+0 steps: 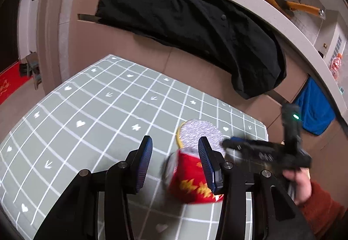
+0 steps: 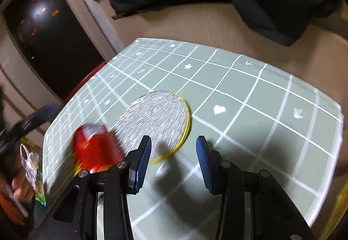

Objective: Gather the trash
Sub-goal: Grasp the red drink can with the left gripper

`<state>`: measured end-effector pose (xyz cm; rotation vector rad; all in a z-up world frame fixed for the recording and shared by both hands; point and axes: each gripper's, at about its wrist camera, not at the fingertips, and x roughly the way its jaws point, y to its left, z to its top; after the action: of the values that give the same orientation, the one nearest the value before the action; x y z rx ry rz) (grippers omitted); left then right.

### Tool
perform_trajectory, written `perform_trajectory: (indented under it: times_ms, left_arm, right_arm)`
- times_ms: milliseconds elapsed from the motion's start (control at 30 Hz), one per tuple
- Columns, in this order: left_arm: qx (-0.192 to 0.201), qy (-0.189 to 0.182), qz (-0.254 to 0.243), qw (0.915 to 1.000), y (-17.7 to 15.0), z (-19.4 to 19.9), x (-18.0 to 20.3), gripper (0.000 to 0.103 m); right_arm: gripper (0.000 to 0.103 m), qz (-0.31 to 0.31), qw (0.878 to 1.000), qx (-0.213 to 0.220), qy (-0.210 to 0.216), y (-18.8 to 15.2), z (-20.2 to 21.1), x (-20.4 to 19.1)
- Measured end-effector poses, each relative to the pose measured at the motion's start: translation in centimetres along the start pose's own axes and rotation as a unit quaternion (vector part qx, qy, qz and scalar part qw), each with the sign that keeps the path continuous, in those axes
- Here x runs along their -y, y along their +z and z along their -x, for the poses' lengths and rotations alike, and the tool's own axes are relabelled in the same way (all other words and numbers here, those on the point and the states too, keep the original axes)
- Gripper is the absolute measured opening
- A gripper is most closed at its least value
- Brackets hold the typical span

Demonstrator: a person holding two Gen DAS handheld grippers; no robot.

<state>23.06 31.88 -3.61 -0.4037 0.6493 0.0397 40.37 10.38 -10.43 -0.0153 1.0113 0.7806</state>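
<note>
Fingers (image 1: 146,164) of left gripper (image 1: 176,164) parted, empty; right gripper (image 2: 173,161) likewise spread, gripping nothing, poised over round grey coaster (image 2: 155,119). Red snack wrapper (image 1: 192,177) lying on checked tablecloth (image 1: 87,109), touching coaster's near edge, just beside left gripper's right finger.

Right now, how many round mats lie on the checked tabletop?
1. The grey round mat with a yellow edge lies near the table's edge, just behind the red packet. None seems hidden.
</note>
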Motion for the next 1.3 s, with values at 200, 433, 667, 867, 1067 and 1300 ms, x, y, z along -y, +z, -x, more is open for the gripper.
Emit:
perform_trajectory:
  times_ms: [200, 433, 667, 867, 1067, 1300]
  left_arm:
    - [-0.02, -0.002, 0.005, 0.9998, -0.7, -0.7, -1.9, 0.045]
    - [-0.039, -0.025, 0.026, 0.9986, -1.0, -2.4, -1.7, 0.045]
    - [-0.037, -0.032, 0.037, 0.9981, -2.2, -1.1, -0.5, 0.045]
    - [-0.071, -0.043, 0.08, 0.9933, -5.0, -1.0, -0.7, 0.045]
    - [-0.077, -0.049, 0.143, 0.9856, -6.8, -1.3, -1.6, 0.045]
    - [-0.075, -0.072, 0.224, 0.969, -7.0, -1.8, -3.4, 0.045]
  right_arm:
    - [0.024, 0.031, 0.999, -0.003, -0.005, 1.3, -1.7, -0.6]
    - [0.015, 0.074, 0.997, -0.007, -0.018, -2.0, 0.9, -1.3]
    - [0.007, 0.042, 0.998, -0.014, -0.055, -7.7, 6.2, 2.1]
    - [0.013, 0.039, 0.997, 0.017, -0.056, -10.1, 10.2, 2.7]
    - [0.027, 0.074, 0.996, 0.042, 0.014, -8.5, 10.2, -2.0]
    - [0.029, 0.11, 0.992, 0.05, 0.041, -6.5, 6.8, -7.5]
